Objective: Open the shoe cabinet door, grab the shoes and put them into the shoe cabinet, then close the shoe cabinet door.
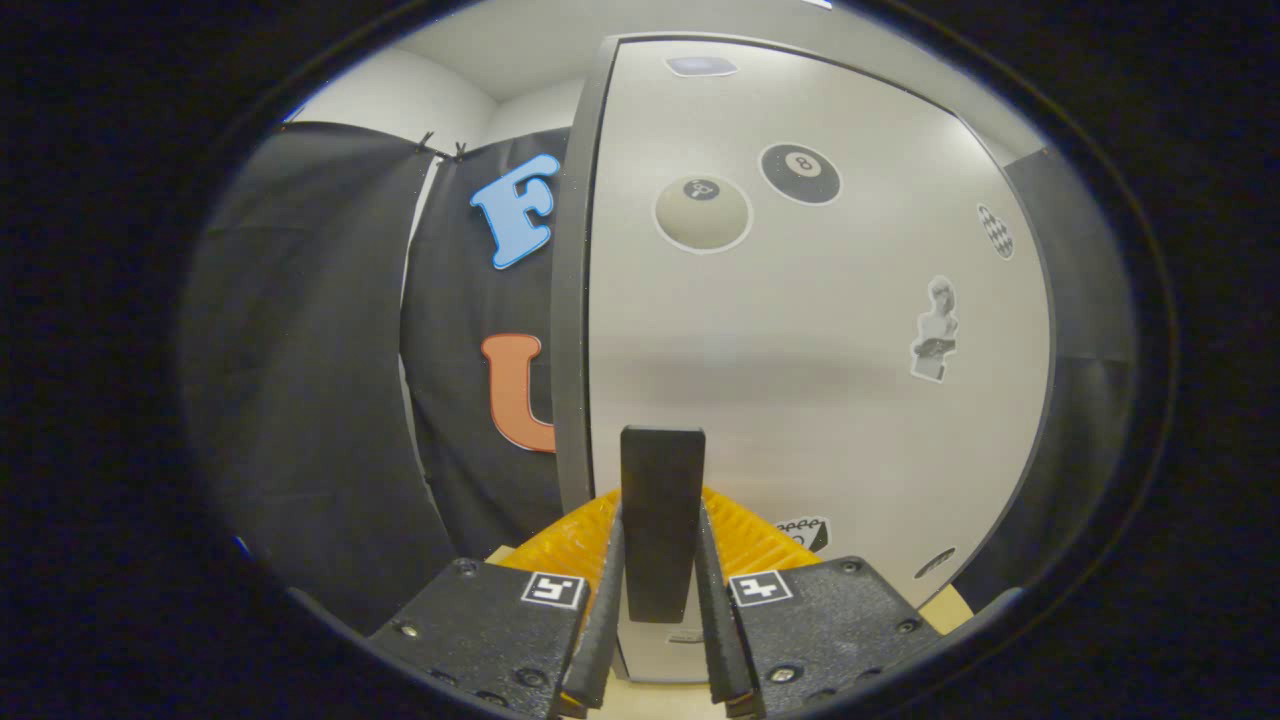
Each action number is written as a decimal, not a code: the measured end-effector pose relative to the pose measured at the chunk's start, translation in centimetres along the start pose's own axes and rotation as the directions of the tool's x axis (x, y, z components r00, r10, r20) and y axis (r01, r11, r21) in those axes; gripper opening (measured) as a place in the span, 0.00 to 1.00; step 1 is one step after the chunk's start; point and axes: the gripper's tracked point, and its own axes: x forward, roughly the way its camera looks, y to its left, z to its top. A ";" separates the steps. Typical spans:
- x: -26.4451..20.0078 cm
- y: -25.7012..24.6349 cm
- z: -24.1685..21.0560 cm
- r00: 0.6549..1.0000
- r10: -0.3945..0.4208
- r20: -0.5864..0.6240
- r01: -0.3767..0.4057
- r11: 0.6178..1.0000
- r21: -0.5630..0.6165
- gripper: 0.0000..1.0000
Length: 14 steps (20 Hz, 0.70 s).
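Fingers of the gripper (660,560) are clamped on the upright black bar handle (661,520) of the pale grey, glossy shoe cabinet door (820,400), whose long axis runs vertically just ahead of them. The door stands tall with a dark grey frame (573,300) along its left edge and carries stickers, among them a black eight-ball sticker (800,173) and a cream ball sticker (702,213). Whether the door is ajar cannot be told, and the cabinet's inside is hidden.

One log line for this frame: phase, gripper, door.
phase: door handling | gripper: shut on door handle | cabinet door: sticker-covered face just beyond fingers, open or closed unclear | shoes: not logged
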 end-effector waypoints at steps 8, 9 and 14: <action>-3.6 0.4 -0.1 0.991 0.128 -0.030 -0.128 0.992 0.005 0.31; -4.3 0.4 -0.1 0.990 0.140 -0.034 -0.140 0.990 0.008 0.30; -9.3 -0.3 0.1 0.986 0.163 -0.026 -0.163 0.987 -0.001 0.29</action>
